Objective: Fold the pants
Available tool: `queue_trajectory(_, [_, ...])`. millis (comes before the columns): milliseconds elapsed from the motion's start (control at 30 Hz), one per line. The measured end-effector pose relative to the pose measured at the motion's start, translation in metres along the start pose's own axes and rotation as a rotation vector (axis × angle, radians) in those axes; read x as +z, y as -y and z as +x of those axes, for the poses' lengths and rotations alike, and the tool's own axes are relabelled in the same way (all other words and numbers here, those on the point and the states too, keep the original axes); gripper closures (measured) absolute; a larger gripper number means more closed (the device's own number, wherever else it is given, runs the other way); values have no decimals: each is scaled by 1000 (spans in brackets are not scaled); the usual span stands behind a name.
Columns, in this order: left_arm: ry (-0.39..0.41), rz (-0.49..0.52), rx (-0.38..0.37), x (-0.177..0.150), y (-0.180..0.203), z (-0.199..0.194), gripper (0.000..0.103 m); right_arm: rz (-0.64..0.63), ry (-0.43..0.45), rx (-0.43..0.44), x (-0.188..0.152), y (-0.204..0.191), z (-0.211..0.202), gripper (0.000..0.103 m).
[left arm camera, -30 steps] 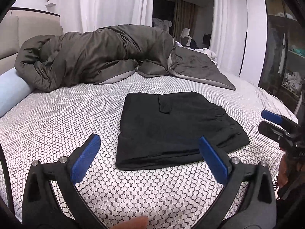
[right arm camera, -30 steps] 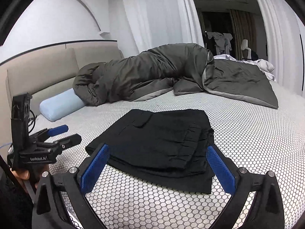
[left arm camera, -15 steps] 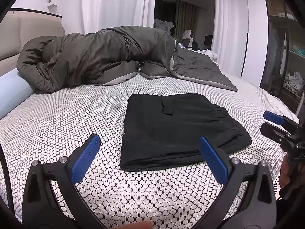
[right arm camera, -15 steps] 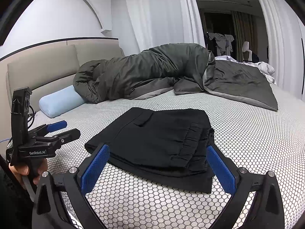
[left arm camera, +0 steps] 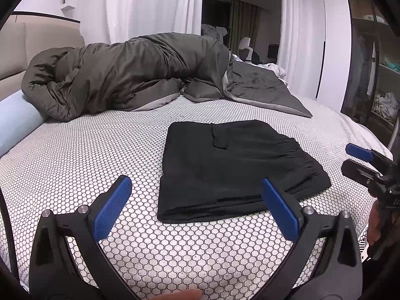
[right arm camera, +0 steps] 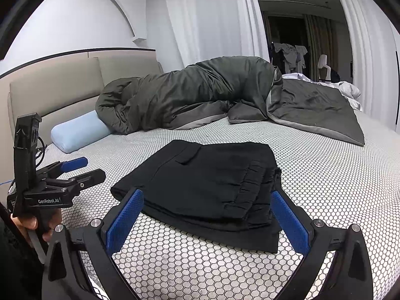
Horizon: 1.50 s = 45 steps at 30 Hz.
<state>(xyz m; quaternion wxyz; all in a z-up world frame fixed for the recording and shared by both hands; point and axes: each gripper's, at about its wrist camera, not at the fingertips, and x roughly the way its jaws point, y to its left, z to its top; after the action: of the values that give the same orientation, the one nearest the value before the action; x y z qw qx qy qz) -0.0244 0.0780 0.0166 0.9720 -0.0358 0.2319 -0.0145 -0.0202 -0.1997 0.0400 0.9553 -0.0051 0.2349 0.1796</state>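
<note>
Black pants point(left arm camera: 232, 165) lie folded into a compact rectangle on the honeycomb-patterned bed sheet point(left arm camera: 87, 165); the right wrist view shows the same pants point(right arm camera: 207, 185) with the gathered waistband on the right side. My left gripper point(left arm camera: 197, 207) hovers open just short of the pants' near edge, nothing between its blue pads. My right gripper point(right arm camera: 207, 217) is open too, held low over the pants' near corner without touching. Each gripper shows in the other's view: the right gripper point(left arm camera: 360, 160) at the far right, the left gripper point(right arm camera: 75, 170) at the left, held by a hand.
A bunched dark green duvet point(left arm camera: 130, 75) covers the back of the bed, with a pale blue bolster pillow point(right arm camera: 77, 132) against the padded headboard point(right arm camera: 50, 85). White curtains hang behind. An open wardrobe point(left arm camera: 375, 75) stands at the right past the bed's edge.
Both grippers have drawn slightly back and up from the folded pants, staying open. The pants lie as before.
</note>
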Motion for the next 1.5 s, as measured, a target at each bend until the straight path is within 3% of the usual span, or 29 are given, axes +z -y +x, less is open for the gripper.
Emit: queue_trajectory(1500, [5, 9, -6, 0, -6, 1, 1, -3, 6, 1, -1, 1, 0, 0])
